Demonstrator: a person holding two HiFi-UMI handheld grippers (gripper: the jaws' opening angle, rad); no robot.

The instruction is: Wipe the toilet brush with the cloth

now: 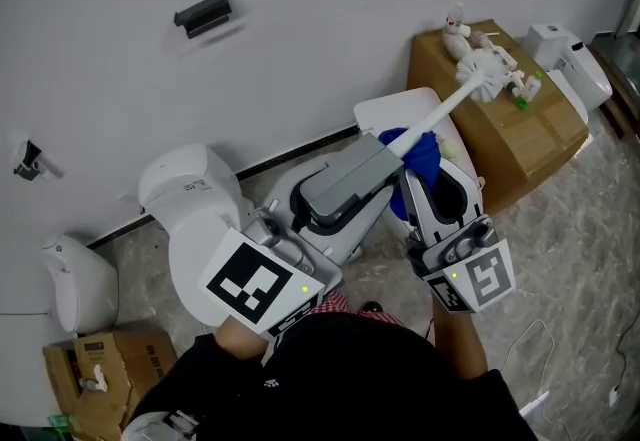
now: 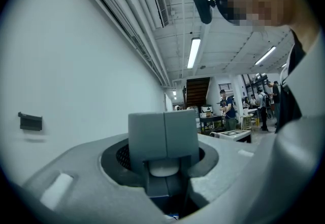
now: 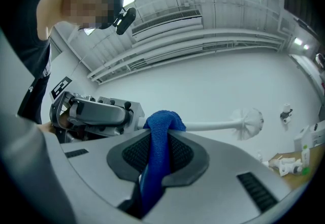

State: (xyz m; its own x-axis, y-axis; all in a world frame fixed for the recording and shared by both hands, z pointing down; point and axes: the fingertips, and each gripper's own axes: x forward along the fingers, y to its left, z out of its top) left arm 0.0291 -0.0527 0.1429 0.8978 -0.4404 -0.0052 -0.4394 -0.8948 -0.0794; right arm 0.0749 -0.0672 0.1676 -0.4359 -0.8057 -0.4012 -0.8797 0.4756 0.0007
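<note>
Cloth point(image 3: 162, 122), pinched tight in the right gripper's point(image 3: 158, 153) fingers, drapes over the white handle of the toilet brush point(image 1: 447, 107). The left gripper's point(image 1: 386, 151) fingers clamp that handle roughly level above the toilet point(image 1: 392, 115). I judge the best move is a slow slide toward the bristles near the cardboard box point(image 1: 530, 139), with the left hand steady and the cloth pressing firmly.
</note>
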